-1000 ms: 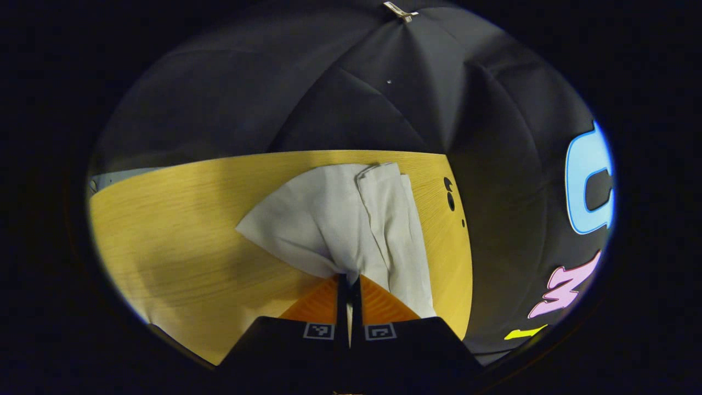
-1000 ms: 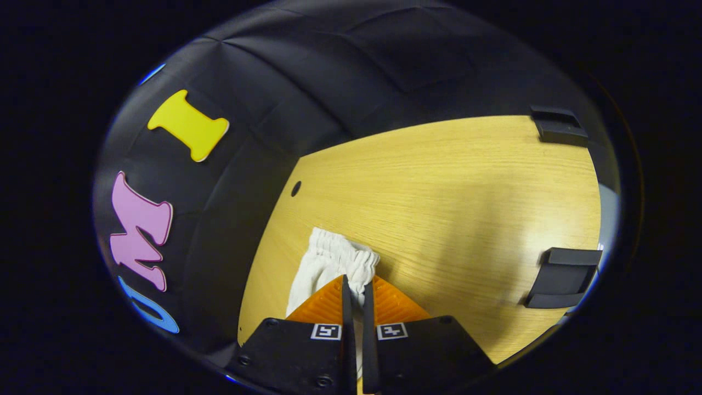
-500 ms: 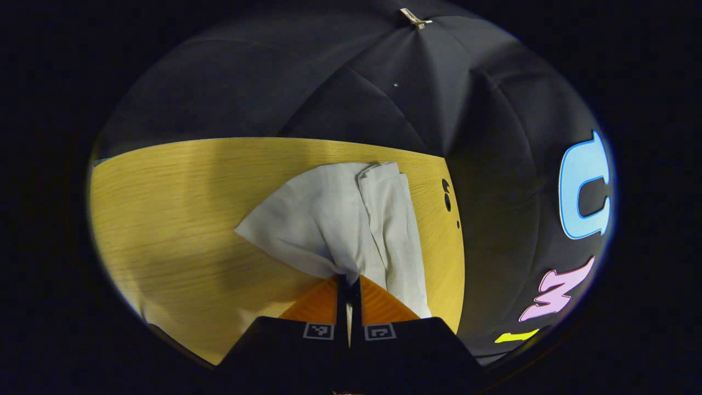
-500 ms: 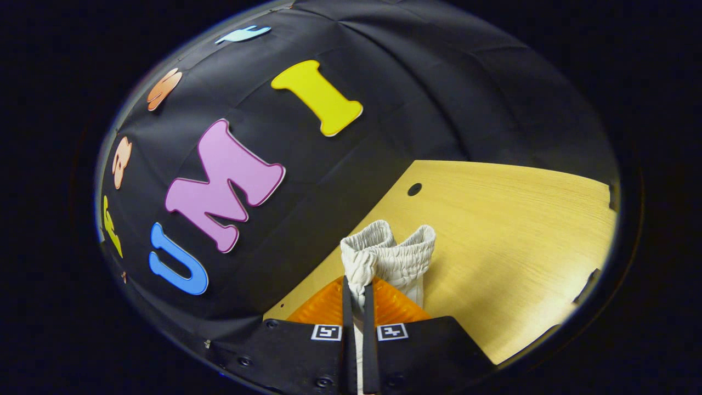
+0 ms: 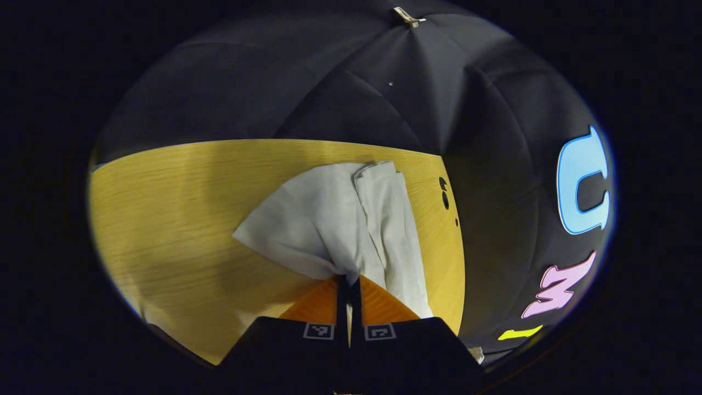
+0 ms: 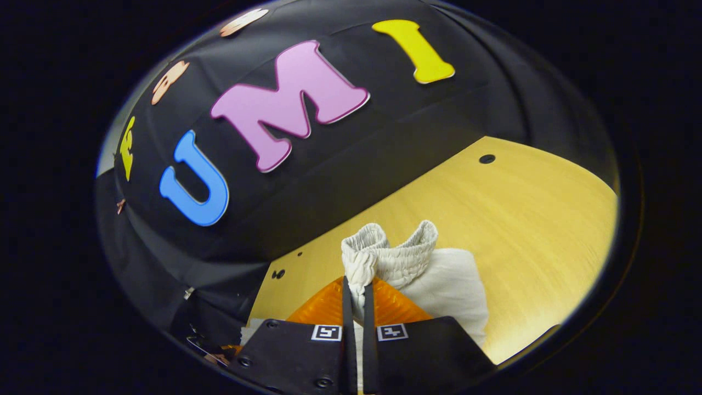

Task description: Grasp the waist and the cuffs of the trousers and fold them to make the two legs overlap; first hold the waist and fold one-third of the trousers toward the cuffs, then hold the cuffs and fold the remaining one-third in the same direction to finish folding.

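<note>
Pale grey-white trousers [image 5: 340,219] lie on the wooden table [image 5: 181,219], their legs fanning out away from me in the left gripper view. My left gripper [image 5: 348,281] is shut on the near end of that cloth, low over the table. In the right gripper view the gathered elastic waist [image 6: 392,255] stands up in a bunch, lifted off the table [image 6: 526,219]. My right gripper [image 6: 356,286] is shut on the waistband, and more cloth [image 6: 452,291] hangs to its right.
The black cloth wall [image 5: 340,82] closes the booth behind the table. Small dark holes [image 5: 443,192] mark the table near its far right edge, and another hole [image 6: 486,159] shows in the right gripper view. Bare wood spreads to the left of the trousers.
My right gripper has lifted and swung with the waist, so the wall now fills more of its view and cloth trails at the right. The left gripper has barely moved.
</note>
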